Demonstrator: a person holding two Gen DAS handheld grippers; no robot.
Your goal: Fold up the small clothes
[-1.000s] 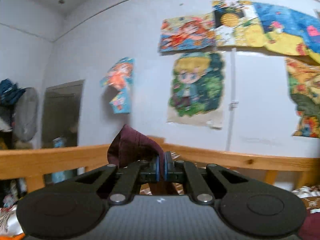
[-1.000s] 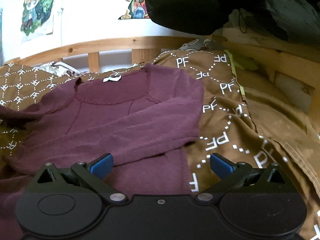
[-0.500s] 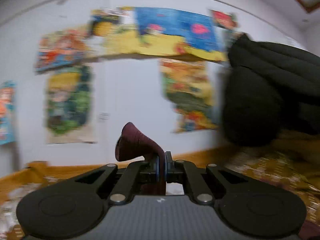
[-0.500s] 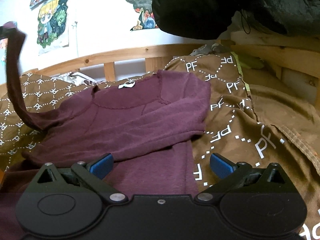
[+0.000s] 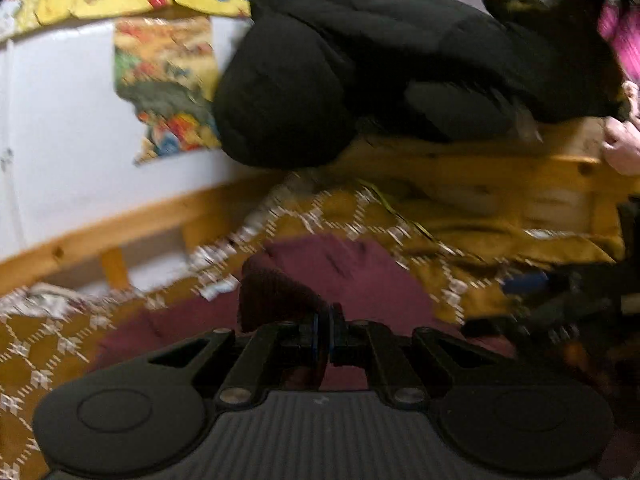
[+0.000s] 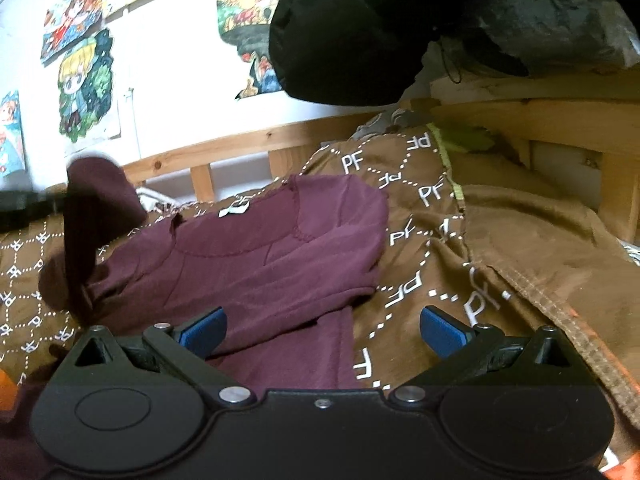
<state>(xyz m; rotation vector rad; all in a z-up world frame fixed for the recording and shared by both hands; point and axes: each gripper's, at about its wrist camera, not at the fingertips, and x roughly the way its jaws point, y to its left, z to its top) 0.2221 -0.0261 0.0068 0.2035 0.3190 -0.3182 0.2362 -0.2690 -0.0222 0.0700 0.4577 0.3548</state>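
**Sleeve pinched in our left gripper, right gripper wide over the top**

Maroon fabric is what we hold: our left gripper (image 5: 323, 334) has its jaws pressed together on the cuff end of a sleeve (image 5: 276, 300), which bunches up just above the pads. In the right wrist view that sleeve (image 6: 94, 216) stands lifted at the left of the maroon top (image 6: 256, 264), rising off its shoulder. The top lies flat on the brown patterned blanket (image 6: 420, 216), neckline and white label (image 6: 234, 210) toward the wooden bed rail (image 6: 224, 148). Its other sleeve is folded across the body. Our right gripper (image 6: 322, 330) hangs near the lower part of the top with its blue pads (image 6: 442, 330) spread wide and nothing between them. A black puffy jacket (image 6: 360, 28) sits on the upper frame, and cartoon posters (image 6: 86, 84) cover the white wall.
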